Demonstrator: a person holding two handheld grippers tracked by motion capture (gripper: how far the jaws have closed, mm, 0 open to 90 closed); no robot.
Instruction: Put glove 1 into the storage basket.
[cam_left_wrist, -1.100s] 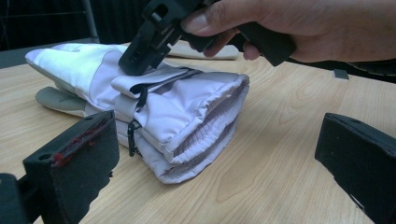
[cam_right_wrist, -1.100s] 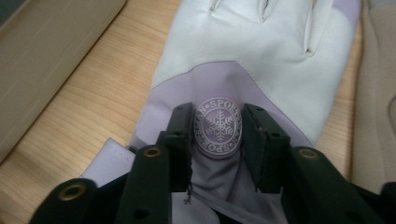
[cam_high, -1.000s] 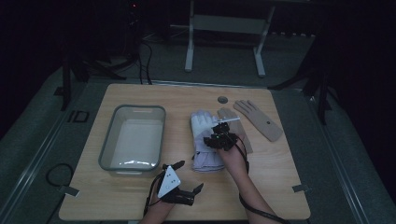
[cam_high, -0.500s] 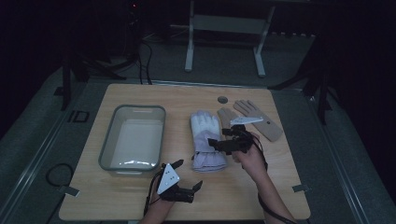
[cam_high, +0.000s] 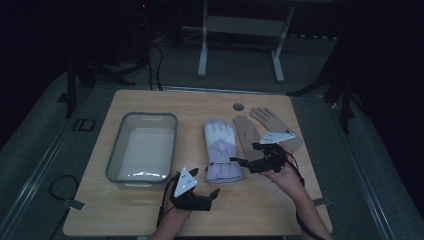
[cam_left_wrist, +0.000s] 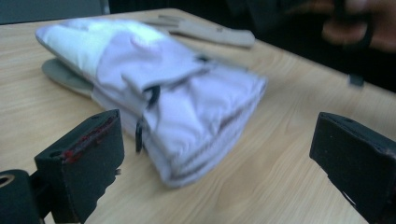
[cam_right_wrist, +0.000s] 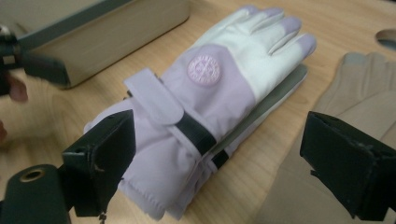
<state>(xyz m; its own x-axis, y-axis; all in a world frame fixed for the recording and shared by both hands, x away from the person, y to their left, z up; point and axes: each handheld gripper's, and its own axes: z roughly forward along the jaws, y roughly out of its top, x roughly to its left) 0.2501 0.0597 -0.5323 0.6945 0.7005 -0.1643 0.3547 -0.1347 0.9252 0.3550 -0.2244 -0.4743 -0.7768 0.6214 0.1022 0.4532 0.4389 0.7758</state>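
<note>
A pair of lilac-and-white ski gloves (cam_high: 220, 150) lies stacked mid-table, fingers pointing away, a black strap across the wrist (cam_right_wrist: 198, 133). My right gripper (cam_high: 244, 155) is just right of the cuff, pointing left at it, and is open; the glove (cam_right_wrist: 224, 79) lies ahead between its spread jaws, untouched. My left gripper (cam_high: 206, 182) rests near the front edge, below and left of the cuff, also open. The cuff (cam_left_wrist: 196, 121) lies a little ahead of its wide-apart jaws. Two flat tan gloves (cam_high: 260, 130) lie right of the lilac pair.
A grey rectangular tub (cam_high: 142, 150) stands at the left, nothing visible in it. A round hole (cam_high: 238, 106) sits near the table's far edge. In the right gripper view the tub wall (cam_right_wrist: 107, 28) is behind the glove, with the tan glove (cam_right_wrist: 355, 93) at the right.
My right gripper has drawn off the lilac glove to the right and slightly nearer, now standing beside its cuff over the tan glove. The left gripper has barely moved.
</note>
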